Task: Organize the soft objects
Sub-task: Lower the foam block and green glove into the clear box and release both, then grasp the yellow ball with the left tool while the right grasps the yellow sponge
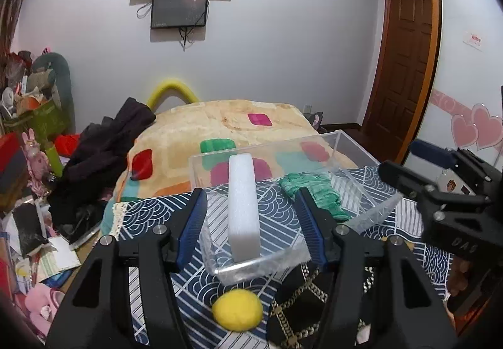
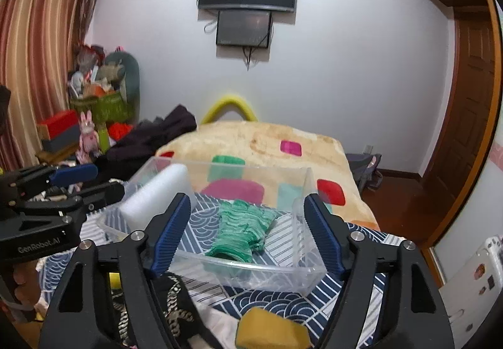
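Note:
A clear plastic bin (image 1: pixel 371 210) (image 2: pixel 309 278) stands on the patterned blue cloth. Inside it a white foam block (image 1: pixel 243 207) (image 2: pixel 151 196) leans on the near-left wall, and a green knitted cloth (image 1: pixel 314 191) (image 2: pixel 242 231) lies on the bottom. My left gripper (image 1: pixel 251 223) is open and empty, its jaws standing either side of the foam block just in front of the bin. My right gripper (image 2: pixel 246 231) is open and empty in front of the bin. A yellow ball (image 1: pixel 237 309) lies on the cloth below the left gripper. A yellow-brown sponge (image 2: pixel 272 331) lies below the right gripper.
A black fabric with gold chain pattern (image 1: pixel 301 305) (image 2: pixel 176 311) lies near the ball. Behind the bin is a bed with a beige patchwork blanket (image 1: pixel 220 122) and dark clothes (image 1: pixel 103 154). Clutter fills the left side (image 1: pixel 28 191). A wooden door (image 1: pixel 405 66) is on the right.

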